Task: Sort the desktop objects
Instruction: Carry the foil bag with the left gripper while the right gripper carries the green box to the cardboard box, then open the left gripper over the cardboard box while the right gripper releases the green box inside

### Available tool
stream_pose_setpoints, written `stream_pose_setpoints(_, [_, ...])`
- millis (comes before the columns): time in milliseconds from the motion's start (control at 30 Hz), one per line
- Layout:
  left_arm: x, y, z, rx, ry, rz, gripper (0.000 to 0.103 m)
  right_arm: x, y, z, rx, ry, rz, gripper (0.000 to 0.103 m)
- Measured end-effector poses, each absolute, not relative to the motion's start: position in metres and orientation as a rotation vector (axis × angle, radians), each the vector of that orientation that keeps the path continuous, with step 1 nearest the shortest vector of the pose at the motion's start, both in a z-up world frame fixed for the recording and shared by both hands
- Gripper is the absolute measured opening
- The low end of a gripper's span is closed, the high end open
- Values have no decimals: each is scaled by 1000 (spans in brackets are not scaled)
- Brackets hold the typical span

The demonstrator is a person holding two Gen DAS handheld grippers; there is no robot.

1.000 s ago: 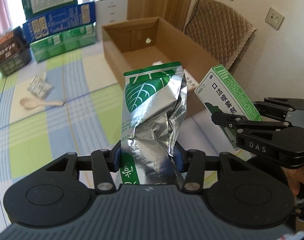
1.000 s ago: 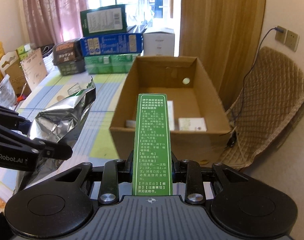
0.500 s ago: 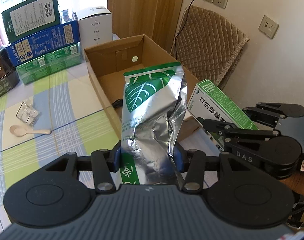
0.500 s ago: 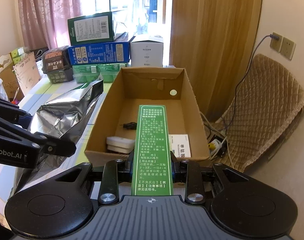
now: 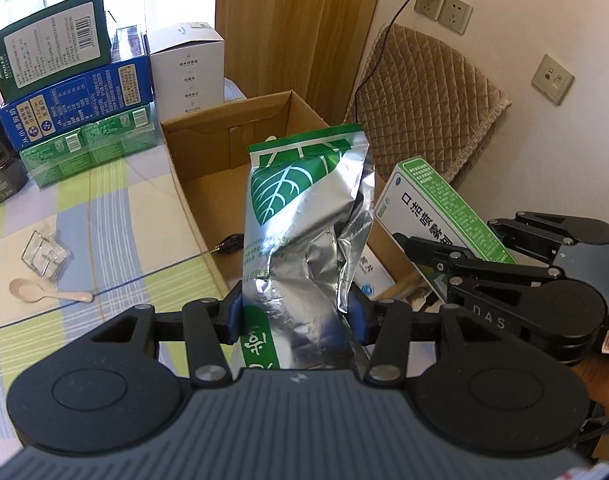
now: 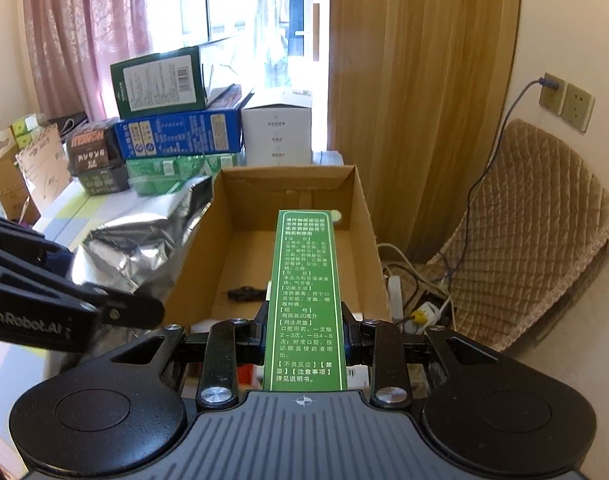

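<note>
My left gripper (image 5: 294,314) is shut on a silver foil pouch (image 5: 304,216) with a green leaf print, held upright over the near edge of an open cardboard box (image 5: 224,140). My right gripper (image 6: 304,332) is shut on a slim green-and-white medicine carton (image 6: 304,292), which points out over the same cardboard box (image 6: 360,216). In the left wrist view the carton (image 5: 432,216) and the right gripper (image 5: 436,254) appear at the right of the pouch. From the right wrist camera the pouch (image 6: 144,240) and the left gripper's finger (image 6: 124,312) show at the left. Small items lie on the box floor.
Stacked green, blue and white boxes (image 5: 76,92) stand behind the cardboard box. A wooden spoon (image 5: 44,292) and a clear packet (image 5: 44,252) lie on the checked tablecloth at the left. A quilted chair (image 6: 536,232) and cables (image 6: 416,304) sit right of the box.
Both grippers have moved forward and up toward the cardboard box, each still holding its item. The box now lies closer and more directly beneath them.
</note>
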State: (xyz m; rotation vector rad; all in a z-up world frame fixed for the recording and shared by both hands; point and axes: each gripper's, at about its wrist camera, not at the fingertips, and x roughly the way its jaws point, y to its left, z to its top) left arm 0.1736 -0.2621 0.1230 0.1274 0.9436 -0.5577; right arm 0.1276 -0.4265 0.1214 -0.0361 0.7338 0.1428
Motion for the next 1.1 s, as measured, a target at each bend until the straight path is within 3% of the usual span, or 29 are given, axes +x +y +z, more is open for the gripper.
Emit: stream_pose_setpoints(1100, [246, -291, 90, 51, 990, -532, 45, 192, -442, 94, -16, 761, 131, 28])
